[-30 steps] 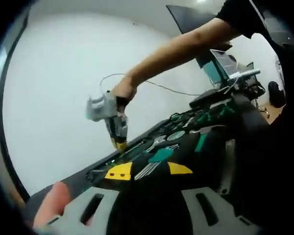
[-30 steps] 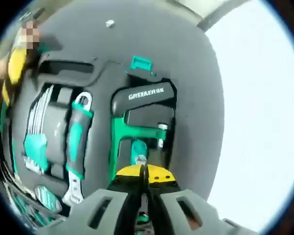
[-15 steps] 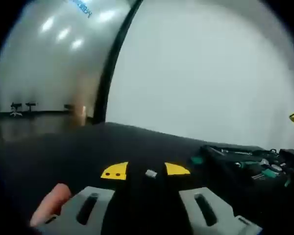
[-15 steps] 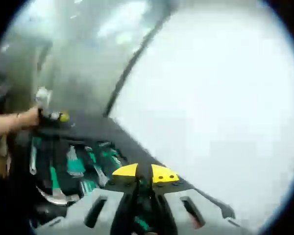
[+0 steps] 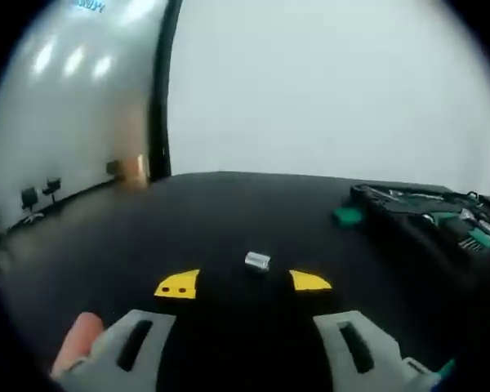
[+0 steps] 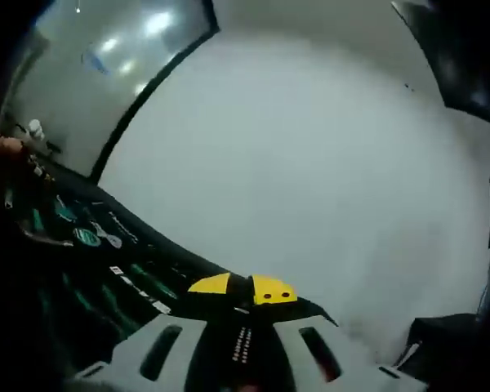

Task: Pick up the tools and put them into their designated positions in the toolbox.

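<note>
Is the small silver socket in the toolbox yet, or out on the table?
Out. The silver socket lies on the dark table, between the left gripper's yellow tips, apart from the toolbox.

Black table [image 5: 147,220]: socket [image 5: 257,261], toolbox [image 5: 429,216].

One small silver socket [image 5: 257,261] lies alone on the dark tabletop [image 5: 188,220]. One open toolbox [image 5: 429,214] sits at the side, with one green latch [image 5: 347,216]. The tools inside it are too blurred to count.
</note>
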### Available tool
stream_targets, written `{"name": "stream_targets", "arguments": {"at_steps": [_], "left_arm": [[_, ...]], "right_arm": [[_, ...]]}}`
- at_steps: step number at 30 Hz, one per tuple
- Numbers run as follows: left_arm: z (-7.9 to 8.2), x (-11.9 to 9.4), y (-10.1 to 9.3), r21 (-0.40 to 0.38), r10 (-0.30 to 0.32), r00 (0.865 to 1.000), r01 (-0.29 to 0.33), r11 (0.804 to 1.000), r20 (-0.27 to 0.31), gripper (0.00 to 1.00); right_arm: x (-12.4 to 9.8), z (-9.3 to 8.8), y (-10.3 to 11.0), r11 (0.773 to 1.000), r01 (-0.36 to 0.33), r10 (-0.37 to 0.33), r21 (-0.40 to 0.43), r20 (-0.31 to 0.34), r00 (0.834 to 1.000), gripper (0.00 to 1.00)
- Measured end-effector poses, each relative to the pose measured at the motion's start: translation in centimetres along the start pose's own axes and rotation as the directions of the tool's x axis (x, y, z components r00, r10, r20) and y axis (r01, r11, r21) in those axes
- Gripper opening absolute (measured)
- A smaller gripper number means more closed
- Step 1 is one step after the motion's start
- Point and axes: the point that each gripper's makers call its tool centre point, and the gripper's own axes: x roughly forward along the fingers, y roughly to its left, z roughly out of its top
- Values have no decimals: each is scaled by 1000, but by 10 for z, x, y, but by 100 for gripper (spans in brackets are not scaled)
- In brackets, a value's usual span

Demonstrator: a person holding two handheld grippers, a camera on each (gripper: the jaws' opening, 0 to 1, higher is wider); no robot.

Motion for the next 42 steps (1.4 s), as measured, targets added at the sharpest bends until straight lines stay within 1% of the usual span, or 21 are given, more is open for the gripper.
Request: {"name": "stream_targets", "arguments": {"at_steps": [4,9,18,20,22,24,26,27,29,30,31,32,33,34,35,36,37,39,40,41,42], "left_arm": [[2,3,-3,23,0,1000,0,1000,-5,42],[4,7,-17,96,-26,1000,25,995,11,20],[6,9,-17,144,4,1000,-8,990,24,13],[10,4,-28,144,-57,998,52,988,30,12],[30,-6,-46,195,-143,981,116,974,132,12],[52,-21,-73,225,-265,934,212,951,241,12],[82,-49,-107,290,-412,821,314,904,394,12],[95,-68,-129,366,-494,741,350,862,454,12],[98,-92,-163,515,-613,644,370,773,458,12],[88,-102,-187,592,-675,608,382,710,418,12],[76,-102,-197,628,-693,622,385,676,365,11],[62,-100,-209,702,-693,657,341,624,297,9],[54,-100,-217,747,-702,660,319,583,266,8],[45,-102,-226,785,-726,646,313,534,236,8],[41,-103,-231,799,-734,643,314,513,219,7],[43,-105,-230,808,-735,638,296,510,230,7],[48,-106,-227,802,-728,637,284,526,253,7],[56,-115,-226,779,-743,602,300,550,293,7],[60,-121,-228,788,-755,578,287,544,311,7],[60,-125,-230,808,-759,570,258,529,315,7],[59,-126,-232,836,-761,570,216,504,311,7]], "right_arm": [[-1,-17,17,994,-77,70,-72,-90,993,6],[1,-18,16,994,-69,62,-83,-80,995,6],[3,-23,21,991,-94,84,-96,-103,991,6],[4,-25,21,991,-96,86,-94,-108,990,6],[4,-25,21,991,-95,85,-89,-111,990,6],[4,-24,21,992,-97,88,-85,-109,990,6],[5,-21,26,989,-127,118,-80,-108,987,6],[7,-19,35,982,-179,171,-55,-123,978,6],[8,-4,54,959,-282,281,10,-128,951,6],[10,8,59,952,-302,306,49,-107,946,6],[12,28,72,927,-360,368,109,-74,927,6],[13,40,83,899,-414,426,146,-65,902,6],[17,53,105,848,-493,512,196,-61,857,7],[20,62,116,819,-526,550,229,-54,834,10],[22,71,129,783,-569,597,252,-45,801,10],[25,77,151,713,-638,677,290,-49,734,10],[27,79,165,668,-669,721,325,-61,690,10],[31,87,201,568,-728,803,385,-66,592,10],[34,91,221,509,-753,842,416,-60,536,10],[36,92,227,493,-758,852,427,-60,521,10],[41,91,247,456,-761,875,461,-77,478,10]]}}
